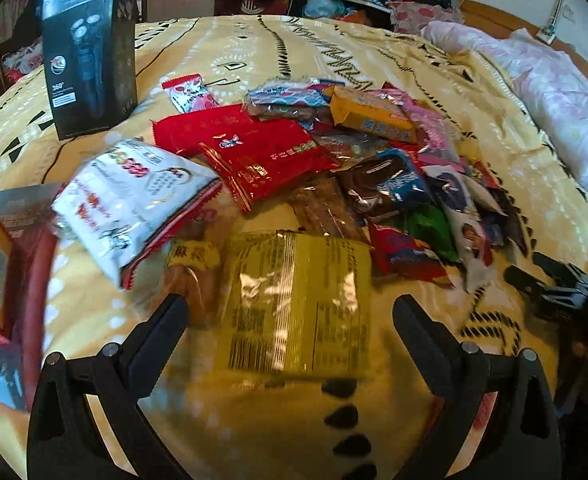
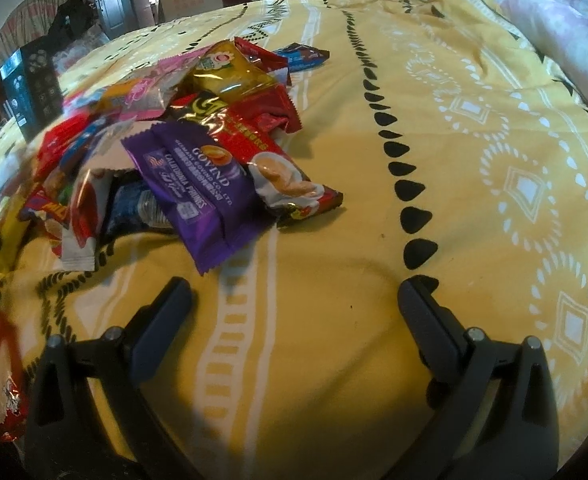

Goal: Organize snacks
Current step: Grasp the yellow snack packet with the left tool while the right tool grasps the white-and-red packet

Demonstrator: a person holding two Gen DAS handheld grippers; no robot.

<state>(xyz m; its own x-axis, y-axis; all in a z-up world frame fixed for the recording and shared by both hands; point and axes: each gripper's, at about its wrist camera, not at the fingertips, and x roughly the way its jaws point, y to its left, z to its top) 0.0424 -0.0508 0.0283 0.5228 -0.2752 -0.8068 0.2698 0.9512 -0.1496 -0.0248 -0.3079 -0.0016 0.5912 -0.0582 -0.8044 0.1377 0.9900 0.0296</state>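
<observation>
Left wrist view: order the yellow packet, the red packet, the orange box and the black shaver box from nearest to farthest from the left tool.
From the left tool:
1. Yellow packet, between the fingers.
2. Red packet, mid-pile, ahead.
3. Orange box, behind the pile, ahead-right.
4. Black shaver box, upright, far left.

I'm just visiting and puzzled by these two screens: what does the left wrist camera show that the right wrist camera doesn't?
Only the left wrist view shows a crinkly yellow foil packet between the open left gripper, and a white snack bag with red print. Only the right wrist view shows a purple prune packet; the open right gripper is over bare cloth. Both show the yellow patterned bedspread and the tall black box.
</observation>
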